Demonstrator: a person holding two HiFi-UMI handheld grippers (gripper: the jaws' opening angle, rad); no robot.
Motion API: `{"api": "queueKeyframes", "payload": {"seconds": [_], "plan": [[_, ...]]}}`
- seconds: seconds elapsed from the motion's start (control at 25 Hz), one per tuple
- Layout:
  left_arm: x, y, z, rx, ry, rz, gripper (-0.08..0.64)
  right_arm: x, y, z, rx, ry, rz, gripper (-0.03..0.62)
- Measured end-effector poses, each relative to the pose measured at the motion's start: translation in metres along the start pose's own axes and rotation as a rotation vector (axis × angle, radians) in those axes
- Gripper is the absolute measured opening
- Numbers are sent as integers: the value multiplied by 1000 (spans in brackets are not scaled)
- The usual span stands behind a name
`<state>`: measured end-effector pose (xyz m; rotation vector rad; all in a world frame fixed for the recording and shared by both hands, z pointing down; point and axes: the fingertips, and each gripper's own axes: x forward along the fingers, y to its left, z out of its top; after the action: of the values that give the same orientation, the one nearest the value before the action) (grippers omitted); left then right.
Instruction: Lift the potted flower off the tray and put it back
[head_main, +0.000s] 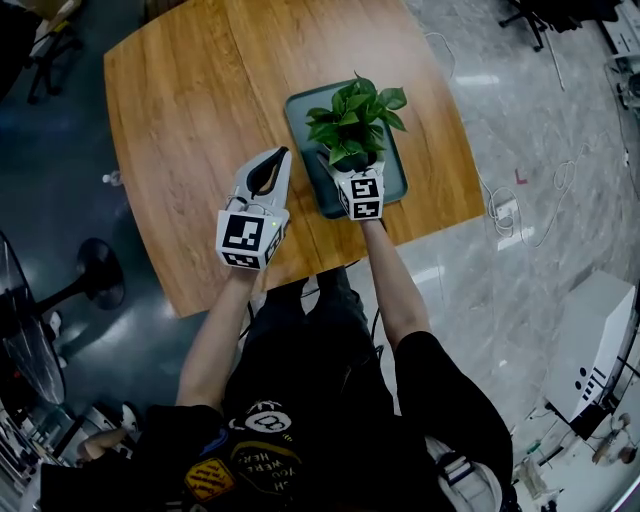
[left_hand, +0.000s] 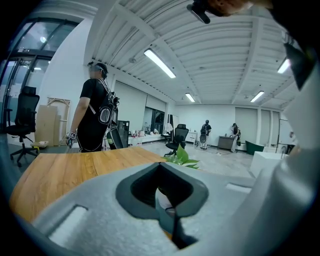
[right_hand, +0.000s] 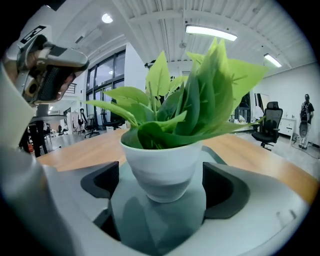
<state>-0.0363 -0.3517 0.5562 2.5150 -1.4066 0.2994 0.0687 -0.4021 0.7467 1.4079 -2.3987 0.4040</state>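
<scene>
The pot (right_hand: 161, 167) stands on the tray (head_main: 301, 108) by the worktop's (head_main: 180, 120) near right edge. The right hand-held gripper (right_hand: 162, 194) straddles it low, jaws wide apart and clear of its sides, seemingly lined up to grip. The left hand-held gripper (head_main: 281, 157), closed and empty, waits beside the tray.

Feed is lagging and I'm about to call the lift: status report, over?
Left hand-held gripper shut, empty, over table. Right hand-held gripper open, jaws astride potted flower, upright on tray. Nothing blocks the lift.
</scene>
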Motion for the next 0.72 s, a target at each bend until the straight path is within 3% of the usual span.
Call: {"api": "queueKeyframes", "payload": {"seconds": [0.16,0.32,0.44,0.56,0.64,0.72], "plan": [[-1,-8,1,-5,-1,-11,0,-33,0,1,25,-1,-30,505],[-16,-19,6,-9,2,-32,0,-89,9,10,85,-18,-57,417],[-34,-27,13,-13,3,-43,0,-136,22,33,104,-50,-67,234],[-56,-35,26,-17,-14,-45,0,-181,34,76,129,-112,-77,89],[-71,-42,41,-8,-32,-49,0,-206,42,112,143,-161,-85,20],[-85,-50,56,17,-53,-50,0,-228,51,147,159,-197,-85,5]]}}
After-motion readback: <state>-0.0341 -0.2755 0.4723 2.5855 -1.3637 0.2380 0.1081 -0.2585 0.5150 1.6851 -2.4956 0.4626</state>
